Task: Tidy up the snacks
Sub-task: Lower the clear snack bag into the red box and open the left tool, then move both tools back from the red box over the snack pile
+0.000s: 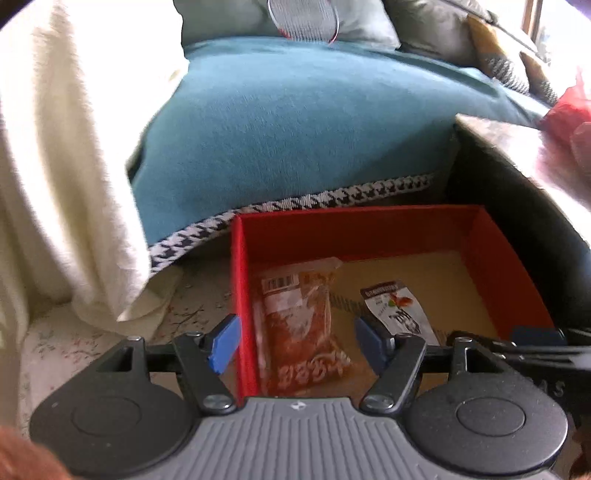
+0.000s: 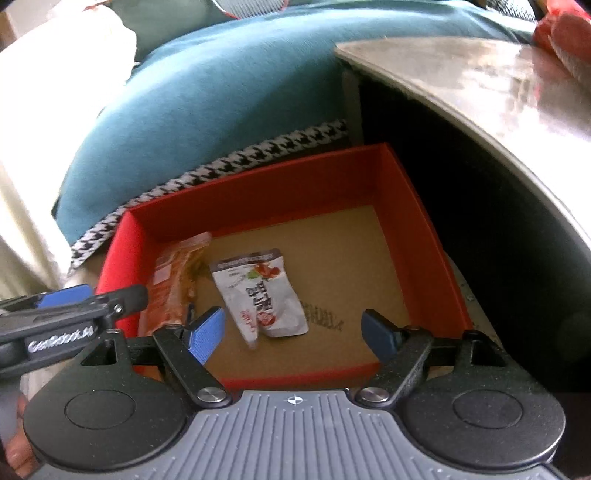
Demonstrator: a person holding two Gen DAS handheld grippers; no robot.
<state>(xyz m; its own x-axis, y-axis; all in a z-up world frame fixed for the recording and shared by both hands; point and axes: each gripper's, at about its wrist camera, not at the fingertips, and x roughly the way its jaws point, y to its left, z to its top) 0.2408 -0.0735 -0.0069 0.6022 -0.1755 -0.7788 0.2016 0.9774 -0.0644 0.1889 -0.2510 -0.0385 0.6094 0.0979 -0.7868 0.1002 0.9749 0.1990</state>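
A red box (image 1: 509, 266) (image 2: 424, 236) with a brown cardboard floor stands on the floor by a sofa. Inside lie an orange snack packet (image 1: 299, 325) (image 2: 173, 284) at the left and a white snack pouch (image 1: 399, 310) (image 2: 262, 295) beside it. My left gripper (image 1: 299, 343) hovers open above the box's near left corner, straddling the left wall and the orange packet, with nothing held. My right gripper (image 2: 295, 332) hangs open over the box's near edge, just right of the white pouch, empty. The left gripper's side (image 2: 74, 314) shows at the left of the right wrist view.
A teal sofa cushion (image 1: 295, 122) with houndstooth trim lies behind the box. A cream blanket (image 1: 62, 166) hangs at left. A glossy tabletop (image 2: 498, 88) overhangs the box's right side, with a blurred red item (image 2: 565, 33) on its far part.
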